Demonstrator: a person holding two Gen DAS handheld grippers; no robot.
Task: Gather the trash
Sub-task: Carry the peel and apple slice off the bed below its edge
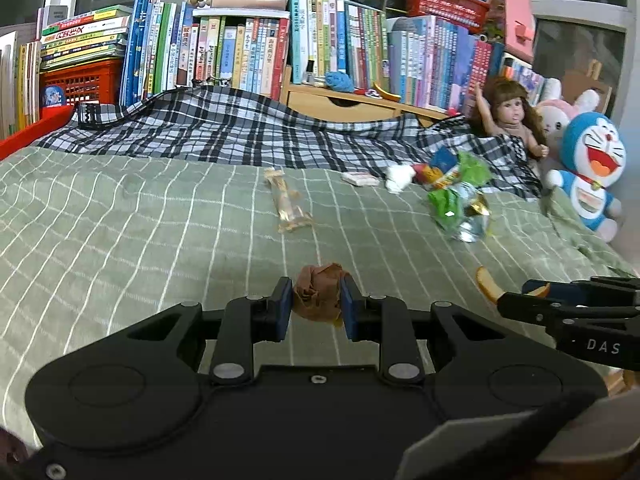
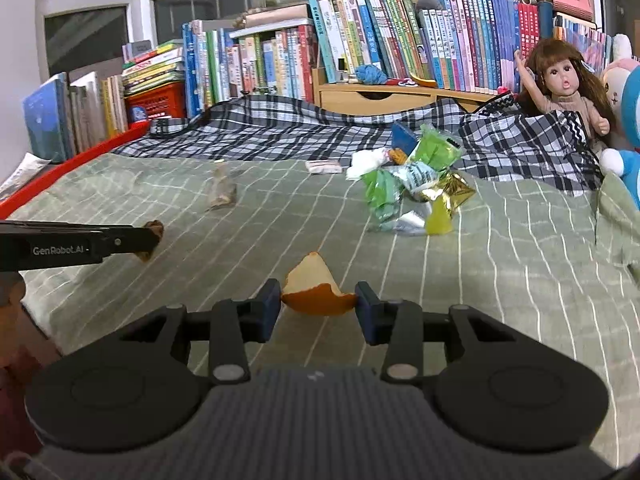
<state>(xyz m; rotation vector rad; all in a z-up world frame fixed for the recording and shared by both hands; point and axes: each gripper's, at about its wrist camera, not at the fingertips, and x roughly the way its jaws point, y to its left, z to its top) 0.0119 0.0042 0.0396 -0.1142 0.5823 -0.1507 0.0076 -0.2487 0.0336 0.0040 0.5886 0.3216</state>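
Green checked bedding (image 1: 120,220) covers the bed, with crowded bookshelves (image 1: 248,52) behind. Left tool (image 1: 314,306) is clamped on a crumpled brown wad (image 1: 318,294); right tool (image 2: 318,306) grips a piece of orange peel (image 2: 316,290) (pith side up). Farther out lie a clear wrapper (image 1: 286,204), a small flat packet (image 1: 360,179) and a heap of snack wrappers (image 2: 412,184) near a doll (image 2: 568,88).

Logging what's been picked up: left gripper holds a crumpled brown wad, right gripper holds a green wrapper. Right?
Not quite. The right gripper holds an orange peel, as the right wrist view shows; the green wrappers lie on the bed. The left gripper does hold the brown wad.
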